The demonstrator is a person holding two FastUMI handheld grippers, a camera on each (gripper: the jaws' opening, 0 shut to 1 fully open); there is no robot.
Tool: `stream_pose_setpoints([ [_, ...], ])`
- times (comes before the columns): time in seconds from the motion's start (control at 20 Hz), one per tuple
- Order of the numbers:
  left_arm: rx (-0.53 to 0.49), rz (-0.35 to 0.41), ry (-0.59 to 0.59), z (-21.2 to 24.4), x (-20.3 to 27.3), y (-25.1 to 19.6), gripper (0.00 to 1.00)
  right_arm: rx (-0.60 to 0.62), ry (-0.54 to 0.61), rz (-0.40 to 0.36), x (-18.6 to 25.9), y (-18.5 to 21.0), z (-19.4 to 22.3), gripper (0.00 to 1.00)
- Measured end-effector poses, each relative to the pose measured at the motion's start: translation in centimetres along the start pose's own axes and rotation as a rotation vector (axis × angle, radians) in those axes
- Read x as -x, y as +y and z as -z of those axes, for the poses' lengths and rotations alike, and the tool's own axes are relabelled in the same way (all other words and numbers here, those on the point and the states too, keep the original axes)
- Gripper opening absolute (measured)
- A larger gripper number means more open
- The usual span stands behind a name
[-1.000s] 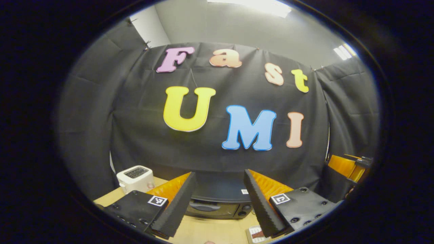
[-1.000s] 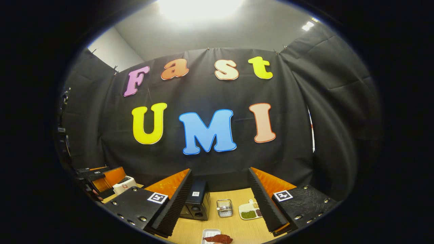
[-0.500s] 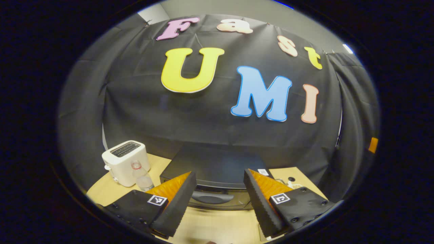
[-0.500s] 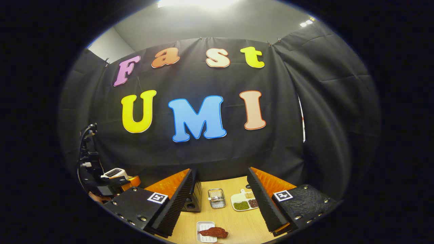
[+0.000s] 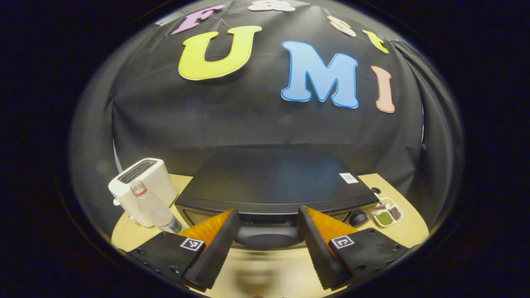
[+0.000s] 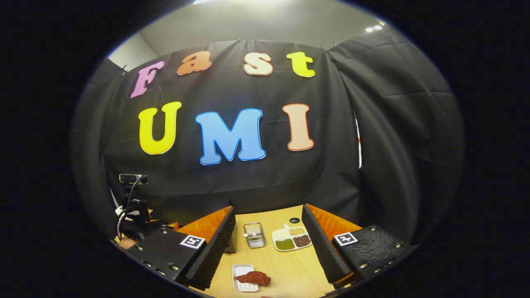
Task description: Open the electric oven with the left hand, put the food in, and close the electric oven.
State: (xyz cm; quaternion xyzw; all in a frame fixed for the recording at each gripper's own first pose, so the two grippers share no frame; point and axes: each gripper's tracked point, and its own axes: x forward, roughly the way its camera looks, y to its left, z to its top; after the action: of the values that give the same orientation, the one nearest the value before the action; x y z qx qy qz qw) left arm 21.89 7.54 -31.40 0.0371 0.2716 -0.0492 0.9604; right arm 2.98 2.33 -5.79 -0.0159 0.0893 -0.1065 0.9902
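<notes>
Wooden surface (image 5: 124,238) under black booth cloth. Electric oven (image 5: 273,182), door shut, sits dead ahead of left hand-held gripper (image 5: 268,244), fingers spread wide astride its door handle (image 5: 268,238), likely lining up the pull. Right hand-held gripper (image 6: 268,248) wide, empty; food (image 6: 253,277) on small tray (image 6: 239,271) just below it, waiting.

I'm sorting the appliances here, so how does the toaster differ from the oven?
The toaster is white and small; the oven is black, wide and flat-topped. The toaster has slots on top, while the oven has a handle on its front door, which looks closed. The toaster stands to the oven's left, with a bottle before it. Both sit on the wooden table.
</notes>
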Motion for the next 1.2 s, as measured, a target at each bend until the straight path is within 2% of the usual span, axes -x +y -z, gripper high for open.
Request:
stream_pose_setpoints([
  [0.15,-0.042,-0.013,0.008,0.7,-0.6,-0.1,0.99,0.007,0.001,0.002,-0.1,0.1,-0.2,0.97],
  [0.25,-0.059,-0.010,0.005,0.7,-0.5,-0.2,0.92,0.005,-0.002,-0.002,-0.1,0.4,-0.3,0.97],
  [0.35,-0.036,-0.008,0.017,1.0,-0.3,-0.3,0.99,0.004,-0.004,-0.011,-0.1,0.8,-0.3,0.98],
  [0.45,-0.043,-0.008,0.020,1.3,0.1,-0.2,0.99,0.000,-0.007,-0.022,-0.1,1.3,-0.5,0.98],
  [0.55,-0.042,-0.007,0.020,1.7,0.9,-0.2,0.92,0.001,-0.014,-0.032,0.1,1.5,-0.8,0.98],
  [0.65,-0.041,-0.008,0.021,2.5,1.8,-0.4,0.95,0.003,-0.017,-0.046,0.3,1.8,-0.9,0.98],
  [0.85,-0.048,-0.012,0.026,4.0,3.5,-0.5,0.92,0.004,-0.002,-0.065,0.6,2.0,-0.5,0.98],
  [0.9,-0.050,-0.013,0.029,4.4,3.9,-0.5,0.99,0.000,-0.001,-0.068,0.7,2.0,-0.4,0.98],
  [1.1,-0.060,-0.011,0.048,6.4,5.2,-0.7,0.92,0.011,-0.003,-0.076,1.1,1.9,-0.6,0.97],
  [1.2,-0.051,-0.009,0.072,7.6,6.0,-0.7,0.96,0.015,-0.001,-0.077,1.3,1.8,-0.6,0.97],
])
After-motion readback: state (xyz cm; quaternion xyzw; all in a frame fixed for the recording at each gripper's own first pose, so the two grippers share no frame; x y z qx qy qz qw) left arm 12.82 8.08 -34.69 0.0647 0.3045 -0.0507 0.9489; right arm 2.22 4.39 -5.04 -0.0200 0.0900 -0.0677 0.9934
